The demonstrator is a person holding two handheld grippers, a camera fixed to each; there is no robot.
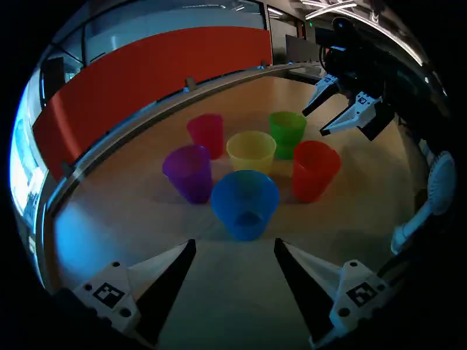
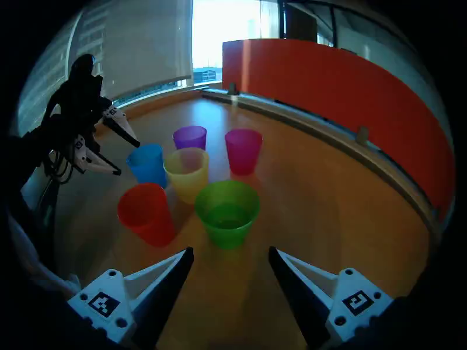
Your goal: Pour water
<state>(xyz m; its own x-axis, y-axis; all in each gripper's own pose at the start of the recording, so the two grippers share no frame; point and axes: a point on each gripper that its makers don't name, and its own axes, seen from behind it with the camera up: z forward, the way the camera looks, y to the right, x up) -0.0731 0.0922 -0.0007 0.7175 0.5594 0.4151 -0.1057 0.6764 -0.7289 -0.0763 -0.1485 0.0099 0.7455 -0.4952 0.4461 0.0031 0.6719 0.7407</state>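
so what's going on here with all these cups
A person holds two grippers over a wooden table with six coloured cups clustered together. The left gripper is open, facing the blue cup; the right gripper is open, facing the green cup. Neither grips anything, so no pouring yet.

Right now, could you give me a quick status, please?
Left hand-held gripper open, empty, facing blue cup. Right hand-held gripper open, empty, facing green cup. Nothing in the way.

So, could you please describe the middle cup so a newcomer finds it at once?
On the wooden table beside the long red wall panel stand six translucent plastic cups. The yellow translucent cup is the only one ringed by the others.
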